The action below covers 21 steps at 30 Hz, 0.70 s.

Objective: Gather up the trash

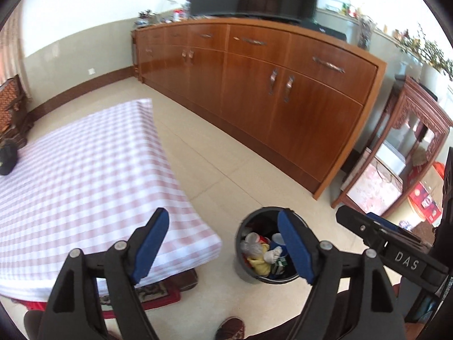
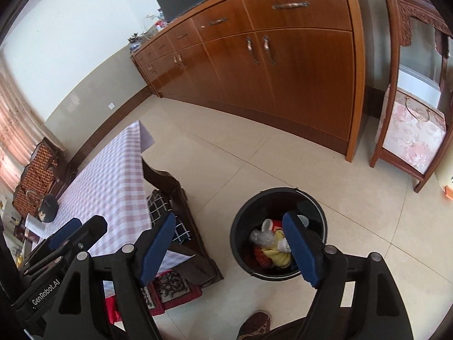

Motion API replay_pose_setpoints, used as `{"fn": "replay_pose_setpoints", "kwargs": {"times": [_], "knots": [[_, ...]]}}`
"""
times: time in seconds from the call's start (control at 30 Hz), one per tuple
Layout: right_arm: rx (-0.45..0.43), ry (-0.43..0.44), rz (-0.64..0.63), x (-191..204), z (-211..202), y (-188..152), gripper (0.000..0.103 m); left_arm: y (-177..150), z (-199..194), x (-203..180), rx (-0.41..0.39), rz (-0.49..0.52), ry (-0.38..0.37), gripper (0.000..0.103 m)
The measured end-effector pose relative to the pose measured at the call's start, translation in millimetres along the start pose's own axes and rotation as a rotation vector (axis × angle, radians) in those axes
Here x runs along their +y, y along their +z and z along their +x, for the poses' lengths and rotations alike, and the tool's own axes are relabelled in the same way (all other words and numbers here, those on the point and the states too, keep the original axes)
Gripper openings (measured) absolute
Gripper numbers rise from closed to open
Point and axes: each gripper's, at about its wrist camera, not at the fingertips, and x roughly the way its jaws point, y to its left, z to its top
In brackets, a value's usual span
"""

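Note:
A black round trash bin (image 1: 246, 272) (image 2: 240, 223) stands on the tiled floor beside the table. It holds crumpled trash (image 1: 259, 255) (image 2: 271, 248): white cups, clear plastic, a yellow wrapper and red pieces. My left gripper (image 1: 223, 239) is open and empty, above the gap between the table's corner and the bin. My right gripper (image 2: 229, 243) is open and empty, above the bin's left side. The right gripper also shows in the left wrist view (image 1: 379, 236), and the left gripper in the right wrist view (image 2: 70, 238).
A low table with a pink-and-white checked cloth (image 1: 85, 167) (image 2: 113, 181) stands left of the bin, a dark cap (image 1: 7, 157) (image 2: 48, 208) on its far end. A long wooden sideboard (image 1: 269, 85) (image 2: 269, 65) lines the wall. A carved wooden stand (image 1: 396, 153) (image 2: 410, 99) is at right. A patterned rug (image 2: 167, 286) lies under the table.

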Motion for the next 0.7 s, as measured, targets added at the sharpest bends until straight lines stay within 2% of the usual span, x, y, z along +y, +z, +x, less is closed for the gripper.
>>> {"fn": "replay_pose_setpoints", "kwargs": {"times": [0.23,0.37,0.6,0.7], "knots": [[-0.016,0.135,-0.175,96,-21,-14,0.084,-14,-60,67,-0.101,-0.086,0.167,0.094],[-0.032,0.186,-0.283,151,-33,-29,0.086,-25,-85,101,-0.104,-0.154,0.236,0.096],[-0.097,0.202,-0.390,212,-61,-58,0.090,-49,-120,139,-0.097,-0.249,0.332,0.097],[-0.118,0.182,-0.411,221,-74,-69,0.090,-61,-133,144,-0.112,-0.283,0.353,0.097]]}}
